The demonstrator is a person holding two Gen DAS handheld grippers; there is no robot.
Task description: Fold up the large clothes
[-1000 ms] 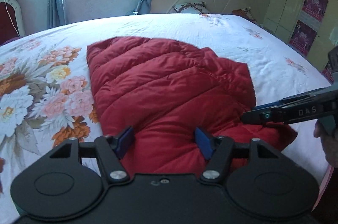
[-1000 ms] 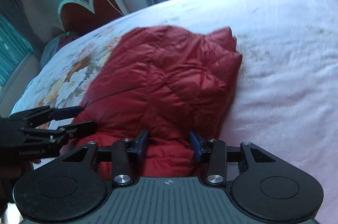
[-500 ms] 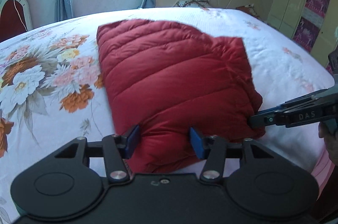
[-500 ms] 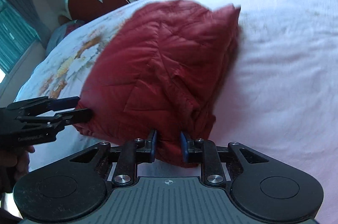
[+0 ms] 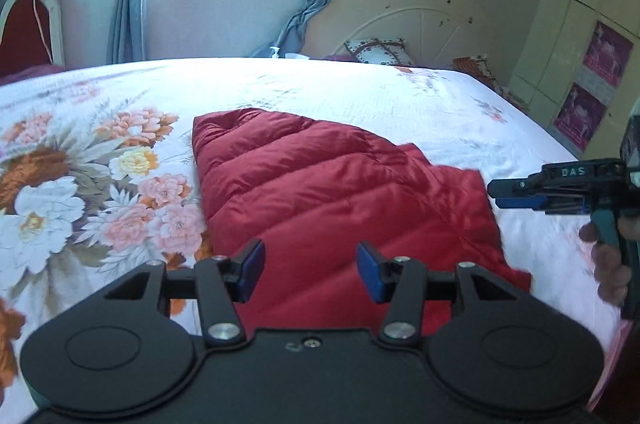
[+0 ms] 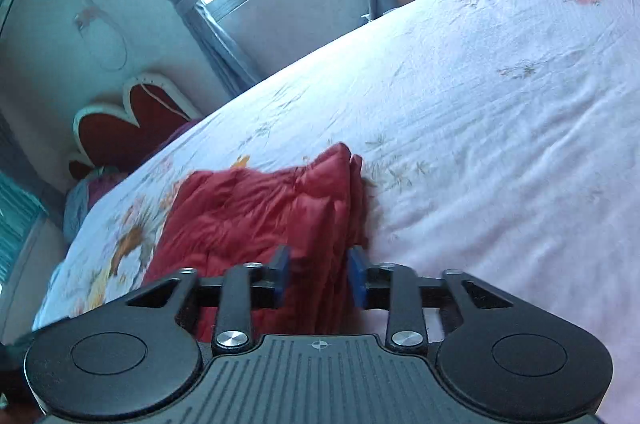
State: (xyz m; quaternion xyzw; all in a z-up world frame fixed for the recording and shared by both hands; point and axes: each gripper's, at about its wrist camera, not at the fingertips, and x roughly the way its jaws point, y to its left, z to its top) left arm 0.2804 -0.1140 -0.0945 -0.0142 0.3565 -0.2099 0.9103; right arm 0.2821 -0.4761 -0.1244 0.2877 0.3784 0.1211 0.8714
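Note:
A red quilted down jacket lies folded on the bed; it also shows in the right wrist view. My left gripper is open above the jacket's near edge and holds nothing. My right gripper is open, with its blue pads on either side of the jacket's near right corner; whether the pads touch the fabric is unclear. In the left wrist view the right gripper sits just off the jacket's right edge, its fingers apart.
The bed has a white floral sheet with a big flower print on the left. A round cream headboard and a pillow stand at the back right. A red heart-shaped chair back stands beyond the bed.
The right gripper was shut on the jacket's near corner and has opened. Both grippers have pulled back and risen, and the jacket now lies flat on the bed, farther off.

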